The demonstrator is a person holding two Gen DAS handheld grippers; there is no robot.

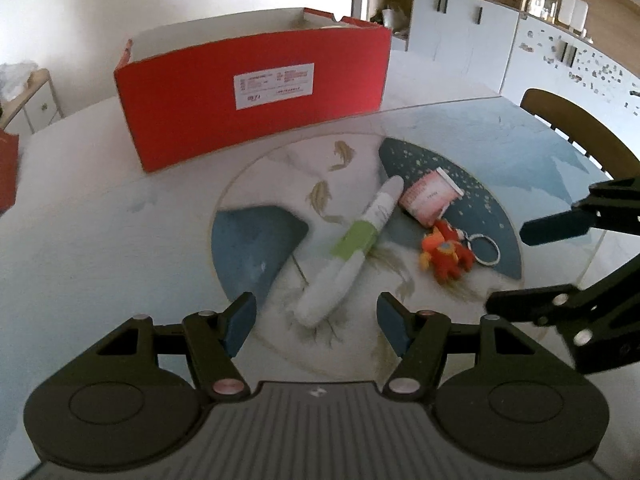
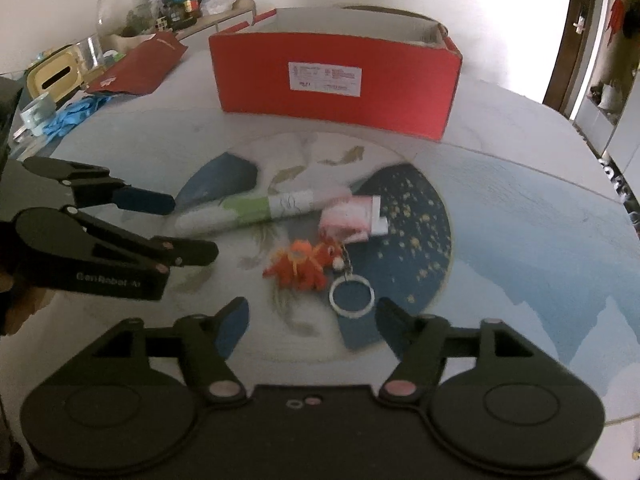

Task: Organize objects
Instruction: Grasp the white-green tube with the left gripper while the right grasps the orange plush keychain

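So the red box (image 1: 256,92) is sitting open-topped at the back of the bench (image 1: 100,240), probably waiting for the white tube (image 1: 352,252), pink packet (image 1: 428,198) and orange keychain (image 2: 298,264) lying out front. Left tool (image 1: 316,322) and right tool (image 2: 310,320) are both hanging open, gripping nothing.

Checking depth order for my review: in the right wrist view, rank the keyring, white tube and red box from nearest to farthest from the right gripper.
1. Keyring: just ahead of the right gripper, by its right finger.
2. White tube: lying mid-table, ahead and left.
3. Red box: standing at the back.
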